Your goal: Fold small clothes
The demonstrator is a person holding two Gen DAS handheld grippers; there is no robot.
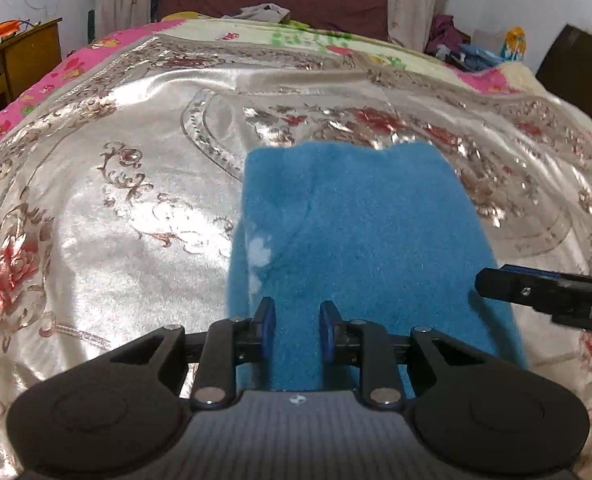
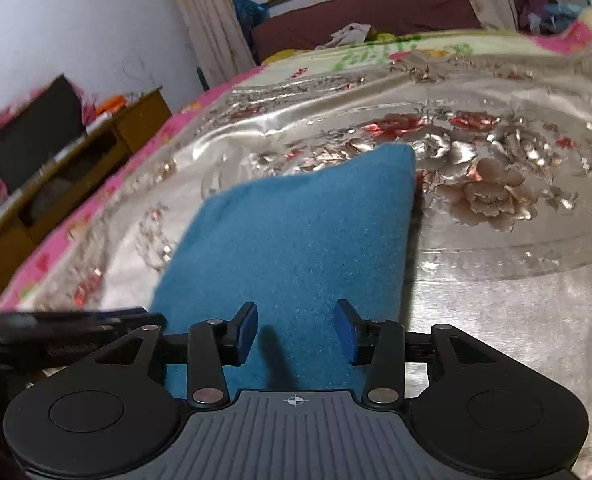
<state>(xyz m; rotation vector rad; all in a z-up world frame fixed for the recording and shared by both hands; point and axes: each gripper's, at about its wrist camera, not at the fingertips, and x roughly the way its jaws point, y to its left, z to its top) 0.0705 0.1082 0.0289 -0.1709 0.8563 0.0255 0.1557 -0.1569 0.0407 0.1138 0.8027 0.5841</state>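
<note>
A blue fleece garment [image 1: 360, 232] lies folded in a long rectangle on the shiny floral bedspread [image 1: 127, 200]. A small white patch shows near its left edge. My left gripper [image 1: 298, 330] is open, its jaws hovering over the garment's near end with cloth visible between them. My right gripper [image 2: 296, 330] is open too, over the near end of the same garment [image 2: 296, 232]. The right gripper's finger [image 1: 536, 292] reaches in at the garment's right edge in the left wrist view. The left gripper's finger [image 2: 75, 320] shows at the left in the right wrist view.
A wooden cabinet [image 1: 19, 56] stands left of the bed, with a dark screen [image 2: 35, 136] on it. A maroon headboard [image 1: 271, 0] and loose clothes [image 1: 464, 48] lie at the far end. A pink floral sheet [image 1: 55, 76] edges the bed.
</note>
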